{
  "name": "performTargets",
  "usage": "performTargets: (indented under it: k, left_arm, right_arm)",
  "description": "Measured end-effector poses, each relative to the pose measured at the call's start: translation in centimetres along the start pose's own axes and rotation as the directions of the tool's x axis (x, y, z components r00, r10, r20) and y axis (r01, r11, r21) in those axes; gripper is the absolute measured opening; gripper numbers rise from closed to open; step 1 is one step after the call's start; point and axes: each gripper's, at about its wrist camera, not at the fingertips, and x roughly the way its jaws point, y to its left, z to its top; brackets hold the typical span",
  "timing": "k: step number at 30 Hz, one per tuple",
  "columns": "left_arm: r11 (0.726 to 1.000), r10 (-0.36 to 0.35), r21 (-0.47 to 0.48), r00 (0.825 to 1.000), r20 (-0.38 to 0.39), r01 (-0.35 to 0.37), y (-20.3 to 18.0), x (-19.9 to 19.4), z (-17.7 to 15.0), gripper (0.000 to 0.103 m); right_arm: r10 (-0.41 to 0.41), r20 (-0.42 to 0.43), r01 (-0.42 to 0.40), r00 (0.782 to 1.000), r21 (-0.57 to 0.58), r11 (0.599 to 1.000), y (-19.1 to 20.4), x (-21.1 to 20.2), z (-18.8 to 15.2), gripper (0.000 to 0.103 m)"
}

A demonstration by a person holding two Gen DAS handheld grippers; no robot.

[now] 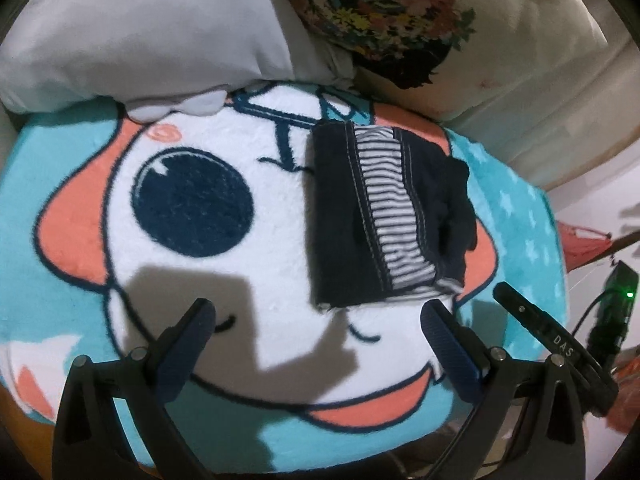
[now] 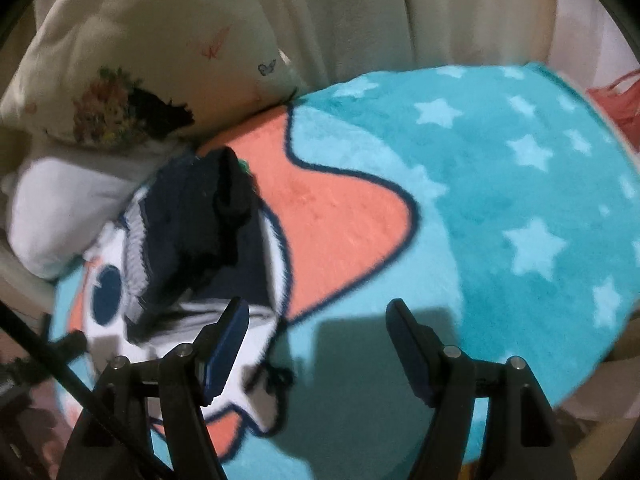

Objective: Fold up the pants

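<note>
The pants are dark navy with a grey-and-white striped band. They lie folded into a small rectangle on a fleece blanket printed with a cartoon face. My left gripper is open and empty, just short of the pants' near edge. Part of the right gripper shows at the right of the left wrist view. In the right wrist view the pants lie to the left, blurred. My right gripper is open and empty over the blanket, to the right of the pants.
A white pillow and a floral cushion lie behind the blanket against a cream sofa back. A red item and a black device with a green light sit off the blanket's right edge.
</note>
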Motion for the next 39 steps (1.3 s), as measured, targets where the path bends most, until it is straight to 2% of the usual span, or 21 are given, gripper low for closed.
performTargets:
  k: [4,9,11,13,14,15,18,22,26,29,30,31,32,33,36,39]
  left_arm:
    - [0.999,-0.047,-0.024,0.999,-0.023,0.047,-0.4,1.7,1.9,0.095]
    - [0.998,-0.054,-0.016,0.998,-0.044,0.054,-1.5,4.7,3.8,0.095]
    - [0.998,-0.061,-0.020,0.995,-0.083,0.060,-2.0,6.2,3.8,0.089]
    - [0.998,-0.057,-0.019,0.992,-0.116,0.055,-2.6,7.2,3.5,0.067]
    - [0.999,-0.050,-0.022,0.992,-0.120,0.048,-2.9,7.4,3.3,0.067]
    - [0.999,-0.032,-0.024,0.994,-0.104,0.030,-3.2,7.3,3.1,0.066]
    - [1.000,-0.003,-0.018,0.996,-0.088,0.001,-3.7,7.2,2.8,0.065]
    - [0.999,0.046,0.004,0.996,-0.078,-0.045,-4.7,7.4,2.3,0.065]
    - [0.994,0.108,0.040,0.992,-0.062,-0.105,-6.2,7.4,1.9,0.065]
    - [0.994,0.111,0.018,0.991,-0.069,-0.110,-6.3,7.1,1.8,0.067]
    - [0.995,0.105,0.010,0.992,-0.066,-0.104,-6.1,6.7,1.8,0.067]
    - [0.994,0.107,0.002,0.993,-0.058,-0.107,-6.0,6.2,1.7,0.067]
    - [0.994,0.111,-0.001,0.993,-0.051,-0.111,-5.9,5.7,1.6,0.067]
    - [0.993,0.118,-0.007,0.992,-0.041,-0.119,-5.8,5.1,1.4,0.067]
    - [0.986,0.165,-0.019,0.986,-0.025,-0.166,-5.4,4.3,1.1,0.069]
    - [0.978,0.207,-0.005,0.978,-0.029,-0.207,-5.3,4.7,0.6,0.073]
  right_arm:
    - [0.146,-0.038,-0.146,0.988,0.013,0.989,-0.1,2.1,2.5,0.076]
    - [0.281,-0.102,-0.283,0.954,0.001,0.959,1.9,5.5,5.4,0.076]
    - [0.303,-0.141,-0.308,0.942,-0.017,0.951,3.0,7.2,6.1,0.076]
    - [0.316,-0.182,-0.326,0.931,-0.029,0.945,3.9,8.7,6.6,0.069]
    - [0.337,-0.200,-0.349,0.920,-0.028,0.937,4.2,9.2,6.7,0.052]
    - [0.352,-0.215,-0.367,0.911,-0.032,0.930,4.6,9.4,6.8,0.049]
    - [0.366,-0.214,-0.388,0.906,-0.071,0.919,4.9,8.8,6.7,0.036]
    - [0.410,-0.220,-0.424,0.885,-0.018,0.906,3.1,8.4,6.4,0.032]
    - [0.429,-0.219,-0.437,0.876,0.016,0.899,2.0,8.2,6.1,0.031]
    - [0.437,-0.229,-0.448,0.870,0.009,0.894,1.7,8.0,6.1,0.033]
    - [0.428,-0.230,-0.437,0.874,0.014,0.899,1.4,8.0,6.2,0.039]
    - [0.402,-0.222,-0.407,0.889,0.023,0.913,1.0,8.0,6.4,0.043]
    - [0.386,-0.212,-0.389,0.898,0.029,0.921,0.6,7.8,6.5,0.051]
    - [0.368,-0.197,-0.370,0.909,0.030,0.929,0.3,7.5,6.7,0.053]
    - [0.308,-0.124,-0.314,0.943,-0.029,0.949,0.4,5.4,7.0,0.053]
    - [0.289,-0.058,-0.294,0.956,-0.130,0.947,1.7,2.9,6.9,0.048]
